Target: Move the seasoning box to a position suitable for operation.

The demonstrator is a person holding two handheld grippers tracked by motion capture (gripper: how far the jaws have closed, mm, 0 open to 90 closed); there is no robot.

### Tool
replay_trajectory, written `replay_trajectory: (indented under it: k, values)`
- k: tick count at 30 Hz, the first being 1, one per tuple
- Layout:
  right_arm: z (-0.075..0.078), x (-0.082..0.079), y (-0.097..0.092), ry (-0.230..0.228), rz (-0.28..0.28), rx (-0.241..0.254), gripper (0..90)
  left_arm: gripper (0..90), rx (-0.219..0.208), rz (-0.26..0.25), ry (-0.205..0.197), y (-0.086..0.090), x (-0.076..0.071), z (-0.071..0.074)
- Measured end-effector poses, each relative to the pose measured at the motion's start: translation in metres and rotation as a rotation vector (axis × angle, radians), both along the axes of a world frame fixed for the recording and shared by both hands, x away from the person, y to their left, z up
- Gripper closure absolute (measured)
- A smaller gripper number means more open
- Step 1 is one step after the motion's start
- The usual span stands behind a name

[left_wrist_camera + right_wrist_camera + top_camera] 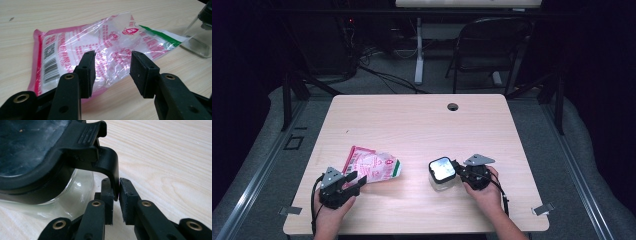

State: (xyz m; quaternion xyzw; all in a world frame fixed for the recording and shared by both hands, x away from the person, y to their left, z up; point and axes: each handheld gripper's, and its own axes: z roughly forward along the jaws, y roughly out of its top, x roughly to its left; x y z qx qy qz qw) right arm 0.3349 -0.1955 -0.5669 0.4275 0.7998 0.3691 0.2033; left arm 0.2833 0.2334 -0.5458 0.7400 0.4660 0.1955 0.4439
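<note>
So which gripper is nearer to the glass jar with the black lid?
The right. The right gripper is shut on the lid's flip-up clasp of the glass jar. The left gripper sits apart, jaws open at the plastic bag.

The high view is fixed above the near edge of the table (pixel 422 115) and looks forward and down, covering the whole top and the floor beyond. The left gripper view sits low, just behind its own jaws, facing along them across the plastic bag (pixel 100 52) at close range. The right gripper view sits equally low and very close to the glass jar (pixel 62 195) and its black lid latch (pixel 110 165). A jar, probably the same one, shows at the right edge of the left gripper view; all views share the tabletop.
</note>
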Motion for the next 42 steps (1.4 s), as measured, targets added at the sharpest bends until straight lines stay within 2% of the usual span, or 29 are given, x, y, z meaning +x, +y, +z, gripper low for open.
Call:
replay_trajectory:
  k: [5, 14, 19, 20, 25, 27, 31, 32, 35, 37, 38, 40, 41, 42]
  values:
    - [0.0, -0.012, -0.002, 0.009, -0.012, 0.02, 81.8, 55.4, 0.001, -0.036, -0.004, -0.014, 0.007, 0.0]
    - [0.0, -0.029, -0.002, 0.004, -0.014, 0.012, 81.7, 55.4, 0.004, -0.087, -0.011, -0.034, 0.018, 0.001]
    - [0.001, -0.033, -0.001, 0.015, -0.01, 0.017, 81.2, 55.1, 0.019, -0.12, -0.015, -0.045, 0.018, 0.002]
    - [0.001, -0.034, 0.0, 0.023, -0.011, 0.03, 81.0, 54.4, 0.02, -0.118, -0.014, -0.046, 0.018, 0.002]
    - [0.001, -0.037, 0.002, 0.03, 0.001, 0.021, 80.8, 52.5, 0.027, -0.13, -0.017, -0.052, 0.018, 0.003]
    - [0.001, -0.038, 0.003, 0.03, 0.003, 0.028, 80.8, 51.9, 0.044, -0.131, -0.024, -0.056, 0.018, 0.005]
    - [0.003, -0.039, 0.003, 0.045, 0.012, 0.026, 79.7, 50.2, 0.043, -0.141, -0.015, -0.061, 0.019, 0.006]
    - [0.003, -0.039, 0.002, 0.056, 0.014, 0.059, 77.2, 49.4, 0.069, -0.14, -0.014, -0.065, 0.02, 0.007]
    - [0.007, -0.039, -0.002, 0.064, 0.021, 0.088, 66.2, 49.0, 0.085, -0.146, -0.013, -0.071, 0.019, 0.008]
    - [0.008, -0.04, -0.003, 0.06, 0.021, 0.1, 63.8, 49.0, 0.08, -0.146, -0.015, -0.072, 0.018, 0.009]
    - [0.011, -0.04, -0.004, 0.064, 0.034, 0.108, 57.2, 49.3, 0.07, -0.16, -0.014, -0.075, 0.018, 0.011]
    - [0.014, -0.042, -0.005, 0.05, 0.049, 0.102, 53.0, 51.8, 0.059, -0.174, -0.015, -0.077, 0.018, 0.011]
    - [0.016, -0.043, -0.006, 0.044, 0.055, 0.095, 51.9, 52.0, 0.043, -0.201, -0.013, -0.08, 0.018, 0.013]
    - [0.018, -0.043, -0.008, 0.042, 0.056, 0.088, 51.7, 51.9, 0.044, -0.201, -0.013, -0.083, 0.018, 0.013]
